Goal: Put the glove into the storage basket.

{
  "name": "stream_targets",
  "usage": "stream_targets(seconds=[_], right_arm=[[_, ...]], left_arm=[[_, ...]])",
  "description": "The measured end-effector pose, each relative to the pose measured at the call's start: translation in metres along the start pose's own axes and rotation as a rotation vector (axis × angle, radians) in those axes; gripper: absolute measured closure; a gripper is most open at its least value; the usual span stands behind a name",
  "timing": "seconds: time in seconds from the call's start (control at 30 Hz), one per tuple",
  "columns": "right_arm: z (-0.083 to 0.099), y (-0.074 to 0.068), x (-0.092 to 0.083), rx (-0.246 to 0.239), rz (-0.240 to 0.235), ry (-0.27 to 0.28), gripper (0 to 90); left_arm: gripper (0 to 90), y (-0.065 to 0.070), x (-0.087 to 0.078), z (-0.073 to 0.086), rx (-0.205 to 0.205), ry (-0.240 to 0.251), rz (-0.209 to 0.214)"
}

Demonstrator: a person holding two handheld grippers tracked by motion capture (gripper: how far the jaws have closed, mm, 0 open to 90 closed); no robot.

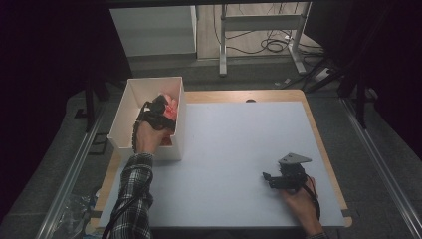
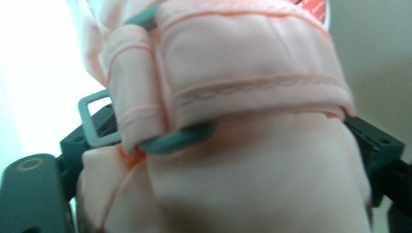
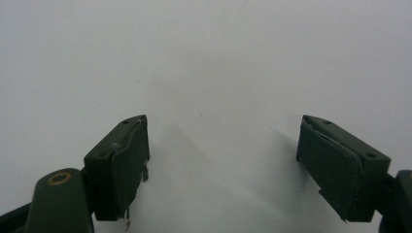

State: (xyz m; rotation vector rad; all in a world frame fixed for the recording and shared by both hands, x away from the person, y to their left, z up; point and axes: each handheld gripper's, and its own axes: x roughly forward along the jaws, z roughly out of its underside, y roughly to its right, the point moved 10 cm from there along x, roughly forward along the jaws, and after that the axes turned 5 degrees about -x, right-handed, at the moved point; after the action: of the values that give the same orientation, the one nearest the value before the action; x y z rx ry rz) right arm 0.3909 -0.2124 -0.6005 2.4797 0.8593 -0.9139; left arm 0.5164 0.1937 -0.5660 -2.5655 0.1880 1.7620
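pink garment (image 2: 252, 97) sits between the left gripper (image 1: 160, 110)'s spread jaws inside the white box (image 1: 124, 107); right gripper (image 1: 278, 179) rests agape, holding nothing, on the table (image 1: 239, 139).

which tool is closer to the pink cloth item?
Left. The left tool is inside the white box with the pink cloth item between its jaws; the right tool rests far off on the table, jaws open, nothing between them.

White tabletop (image 1: 234, 149) with a wooden edge (image 1: 326, 154) showing down its right side. Beyond it, a metal frame (image 1: 261, 35) stands on the floor, black cables (image 1: 273, 45) coiled underneath.
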Motion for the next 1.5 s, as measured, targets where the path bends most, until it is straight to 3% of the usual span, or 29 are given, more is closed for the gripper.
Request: stream_targets(seconds=[0.33,0.73,1.2,1.5], right_arm=[[0.0,0.0,0.0,0.0,0.0,0.0,19.8],[0.0,0.0,0.0,0.0,0.0,0.0,19.8],[0.0,0.0,0.0,-0.001,0.002,0.001,19.8],[0.0,0.0,0.0,-0.001,0.002,0.001,19.8]], left_arm=[[6.5,-0.003,-0.012,-0.001,0.001,0.038,0.001],[4.3,-0.007,-0.032,-0.003,0.021,0.138,0.001],[3.9,-0.006,-0.065,0.003,0.046,0.255,0.028],[3.5,-0.004,-0.084,0.017,0.056,0.32,0.074]])
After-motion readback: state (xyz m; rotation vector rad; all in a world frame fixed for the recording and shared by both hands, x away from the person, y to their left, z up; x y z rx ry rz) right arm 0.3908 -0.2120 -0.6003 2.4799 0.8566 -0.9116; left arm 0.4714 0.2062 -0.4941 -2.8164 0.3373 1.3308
